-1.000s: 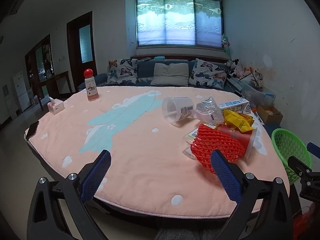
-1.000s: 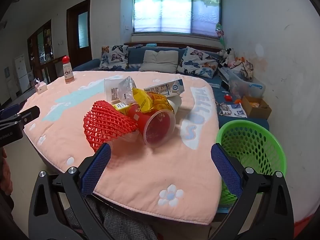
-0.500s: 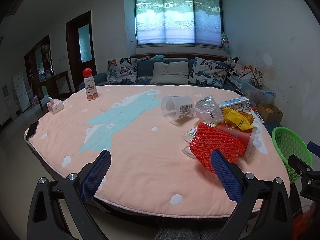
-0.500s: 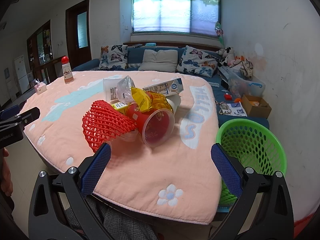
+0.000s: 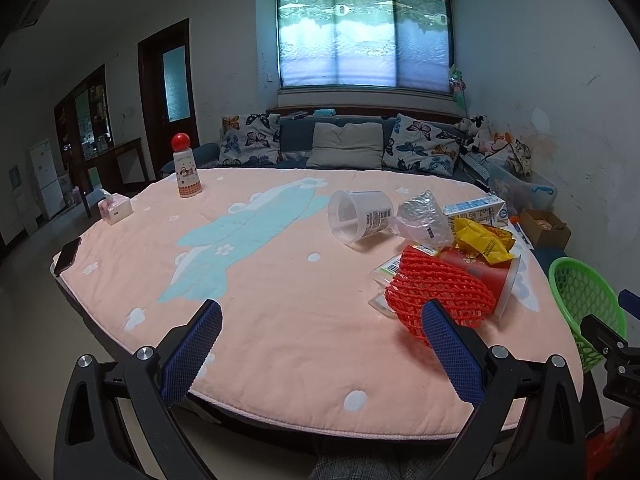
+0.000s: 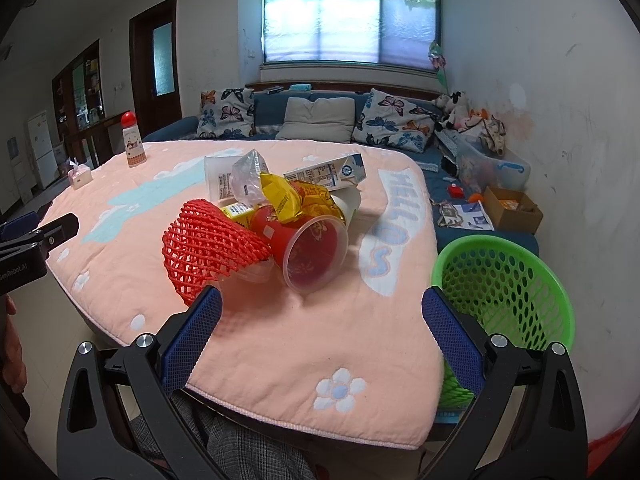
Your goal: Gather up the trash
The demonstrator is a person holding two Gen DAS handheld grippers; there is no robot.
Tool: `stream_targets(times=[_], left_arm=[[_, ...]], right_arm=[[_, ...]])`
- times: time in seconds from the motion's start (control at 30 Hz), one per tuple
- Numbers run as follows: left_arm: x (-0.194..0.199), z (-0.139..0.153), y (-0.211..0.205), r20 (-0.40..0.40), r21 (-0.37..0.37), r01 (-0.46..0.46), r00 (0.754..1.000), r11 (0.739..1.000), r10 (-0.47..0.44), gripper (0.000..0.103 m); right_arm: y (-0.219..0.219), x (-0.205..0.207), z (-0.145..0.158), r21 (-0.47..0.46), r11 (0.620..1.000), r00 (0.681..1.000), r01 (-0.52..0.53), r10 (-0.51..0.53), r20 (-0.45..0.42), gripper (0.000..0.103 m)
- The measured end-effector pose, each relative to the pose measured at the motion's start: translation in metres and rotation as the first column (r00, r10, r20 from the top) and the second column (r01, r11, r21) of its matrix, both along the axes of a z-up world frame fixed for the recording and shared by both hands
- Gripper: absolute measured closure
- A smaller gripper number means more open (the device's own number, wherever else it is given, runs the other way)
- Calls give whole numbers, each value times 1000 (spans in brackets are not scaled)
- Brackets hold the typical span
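- Currently both sets of fingers spread wide, nothing held: left gripper (image 5: 322, 342), right gripper (image 6: 322, 334).
- Trash pile near right edge of table (image 6: 280, 344): red foam net (image 6: 208, 248), red cup (image 6: 308, 248) on its side, yellow wrapper (image 6: 288, 196), milk carton (image 6: 330, 172), crumpled clear plastic (image 6: 246, 176), clear cup (image 5: 360, 218) lying down.
- Green basket (image 6: 504, 280) off table, just beside its right edge, looks empty.
- Key relation: red foam net dead ahead and slightly left of right gripper, nearest item; long axis roughly crosswise to the fingers.
- From left gripper, pile well off to the right, net just past the right finger.
- Right hand judged nearer to both pile and basket; likely first grab = net.
- Risk: net soft, leaning on red cup; may drag cup along.
- Not trash probably: bottle (image 5: 186, 172), tissue box (image 5: 115, 209), phone (image 5: 67, 255) at left edge.
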State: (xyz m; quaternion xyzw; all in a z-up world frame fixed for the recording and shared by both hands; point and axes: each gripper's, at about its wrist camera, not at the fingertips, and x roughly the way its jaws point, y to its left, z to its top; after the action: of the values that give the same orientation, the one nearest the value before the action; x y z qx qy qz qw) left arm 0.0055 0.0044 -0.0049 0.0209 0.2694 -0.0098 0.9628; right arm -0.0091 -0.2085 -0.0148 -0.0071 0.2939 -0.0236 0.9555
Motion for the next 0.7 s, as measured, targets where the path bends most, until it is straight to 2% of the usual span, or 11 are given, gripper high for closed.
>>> stream_targets(times=[0.7], left_arm=[[4, -3, -3, -17, -3, 5, 1000, 1000, -5, 6]], right_arm=[[-2, 3, -3, 8, 1000, 1000, 4, -4, -9, 4]])
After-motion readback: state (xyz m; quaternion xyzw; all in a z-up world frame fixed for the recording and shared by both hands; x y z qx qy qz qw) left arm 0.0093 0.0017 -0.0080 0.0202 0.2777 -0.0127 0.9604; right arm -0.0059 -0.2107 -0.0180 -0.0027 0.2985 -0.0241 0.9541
